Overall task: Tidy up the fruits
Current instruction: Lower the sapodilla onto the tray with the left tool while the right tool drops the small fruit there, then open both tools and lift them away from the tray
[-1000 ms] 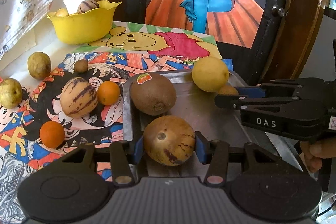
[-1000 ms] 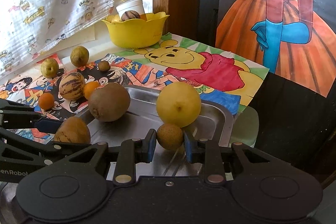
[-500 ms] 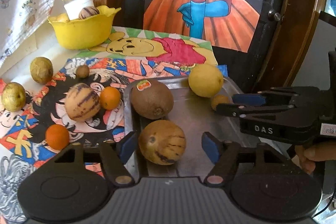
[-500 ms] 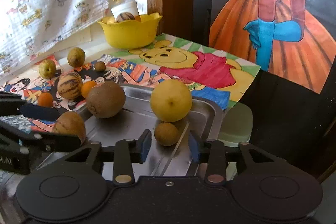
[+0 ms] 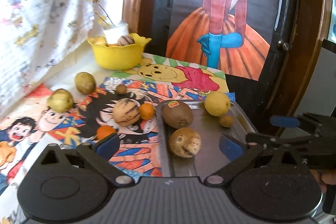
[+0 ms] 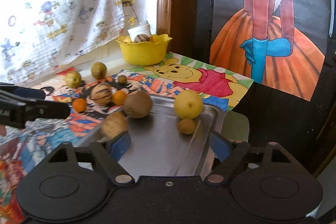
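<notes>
Tray holding four fruits, six more loose on the worktop; both grippers' fingers, just opened, wide and empty.

cartoon drawings, printed curtain

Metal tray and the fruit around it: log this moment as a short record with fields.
tray: four fruits on it
on tray: kiwi with sticker, yellow lemon, speckled tan fruit, small brown fruit
on mat: striped fruit, two oranges, three more
yellow bowl: holds fruit, at back
left tongs: just opened, wide, empty
right tongs: just opened, empty
</notes>
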The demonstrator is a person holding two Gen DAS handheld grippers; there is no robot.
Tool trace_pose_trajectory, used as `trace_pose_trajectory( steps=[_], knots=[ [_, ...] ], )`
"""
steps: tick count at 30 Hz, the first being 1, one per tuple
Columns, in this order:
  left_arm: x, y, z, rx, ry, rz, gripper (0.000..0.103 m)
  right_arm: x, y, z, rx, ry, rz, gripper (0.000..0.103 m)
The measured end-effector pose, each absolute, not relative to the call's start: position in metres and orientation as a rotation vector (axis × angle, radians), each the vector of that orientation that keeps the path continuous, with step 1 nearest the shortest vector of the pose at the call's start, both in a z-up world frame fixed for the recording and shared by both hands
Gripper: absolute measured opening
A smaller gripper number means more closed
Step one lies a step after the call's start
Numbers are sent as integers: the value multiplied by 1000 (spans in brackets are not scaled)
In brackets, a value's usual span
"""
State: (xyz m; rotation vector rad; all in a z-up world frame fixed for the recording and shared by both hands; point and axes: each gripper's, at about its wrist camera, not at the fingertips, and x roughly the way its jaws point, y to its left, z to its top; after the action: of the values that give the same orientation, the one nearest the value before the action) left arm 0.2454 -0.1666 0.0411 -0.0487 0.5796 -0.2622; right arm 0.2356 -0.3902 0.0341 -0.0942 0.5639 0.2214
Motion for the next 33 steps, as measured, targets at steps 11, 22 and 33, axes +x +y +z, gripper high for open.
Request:
trace_pose_trajectory(
  steps=[11,22,33],
  knots=[
    [180,-137,41,1,541,-210,102,151,-348,43,-120,585,228,102],
    [124,-95,38,-17,571,-207,103,95,-322,43,-31,645,174,102],
    [88,-55,29,-50,633,-158,103,58,-288,36,18,705,168,102]
  ],
)
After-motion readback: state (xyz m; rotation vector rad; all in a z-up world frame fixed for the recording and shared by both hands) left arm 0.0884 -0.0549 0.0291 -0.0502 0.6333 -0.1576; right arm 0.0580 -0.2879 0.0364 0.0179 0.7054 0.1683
